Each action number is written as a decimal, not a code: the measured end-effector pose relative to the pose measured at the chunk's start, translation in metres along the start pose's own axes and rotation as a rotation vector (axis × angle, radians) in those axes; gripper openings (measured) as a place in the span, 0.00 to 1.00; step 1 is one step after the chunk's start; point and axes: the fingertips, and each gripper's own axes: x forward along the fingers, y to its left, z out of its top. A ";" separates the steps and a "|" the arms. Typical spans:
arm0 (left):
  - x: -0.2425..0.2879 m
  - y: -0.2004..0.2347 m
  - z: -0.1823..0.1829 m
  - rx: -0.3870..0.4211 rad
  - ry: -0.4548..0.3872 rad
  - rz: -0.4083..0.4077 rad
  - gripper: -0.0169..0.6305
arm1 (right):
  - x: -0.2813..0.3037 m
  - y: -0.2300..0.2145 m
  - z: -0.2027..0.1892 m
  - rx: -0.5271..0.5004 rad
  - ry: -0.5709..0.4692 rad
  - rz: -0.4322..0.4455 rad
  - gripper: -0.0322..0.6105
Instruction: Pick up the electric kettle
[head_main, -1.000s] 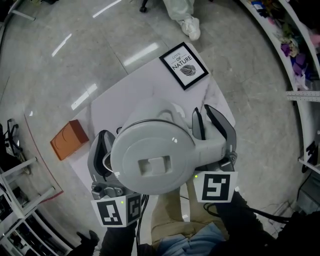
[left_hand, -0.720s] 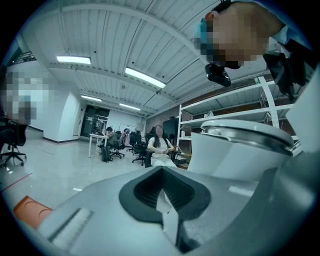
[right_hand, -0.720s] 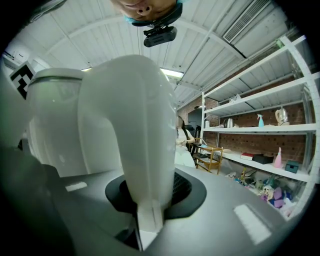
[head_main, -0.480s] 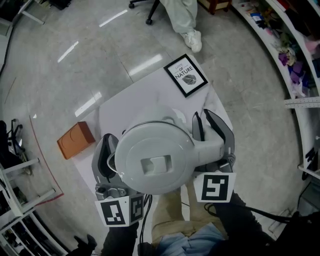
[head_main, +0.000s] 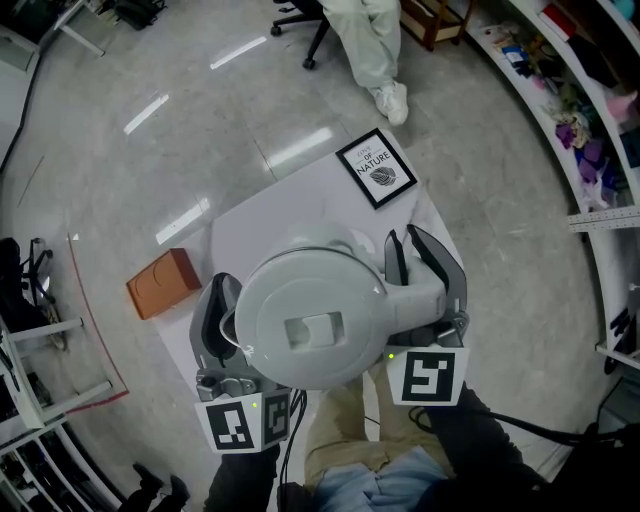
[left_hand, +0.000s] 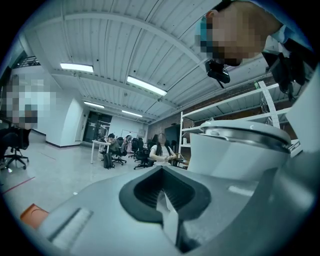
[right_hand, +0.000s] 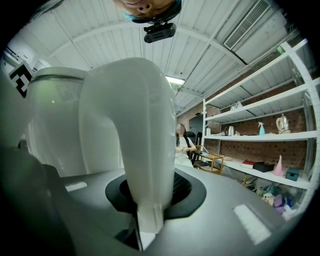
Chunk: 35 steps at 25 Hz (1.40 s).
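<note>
The white electric kettle (head_main: 310, 320) is held up off the white table (head_main: 260, 225), seen from above with its round lid facing me. My right gripper (head_main: 405, 240) is shut on the kettle's handle (head_main: 425, 290). In the right gripper view the handle (right_hand: 135, 140) runs down into the notch between the jaws, with the body (right_hand: 55, 125) to its left. My left gripper (head_main: 222, 285) sits against the kettle's left side with its jaws closed together and nothing between them. In the left gripper view the kettle body (left_hand: 240, 150) stands to the right of the jaws.
A black-framed picture (head_main: 377, 168) lies at the table's far corner. An orange box (head_main: 165, 283) sits on the floor to the left. A person's legs (head_main: 375, 45) and a chair are beyond the table. Shelves (head_main: 590, 90) curve along the right side.
The table, picture and orange box have shrunk and drifted in the head view, as the kettle and both grippers rose higher. Both grips look unchanged.
</note>
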 end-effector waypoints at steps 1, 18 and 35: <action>-0.001 0.000 0.002 0.000 -0.004 0.002 0.03 | -0.001 0.001 0.002 -0.001 -0.003 0.002 0.19; -0.007 0.004 0.013 -0.001 -0.022 0.010 0.03 | -0.004 0.005 0.014 -0.010 -0.012 0.004 0.19; -0.002 0.003 0.010 0.004 -0.021 0.013 0.03 | 0.002 0.003 0.010 -0.007 -0.009 0.010 0.19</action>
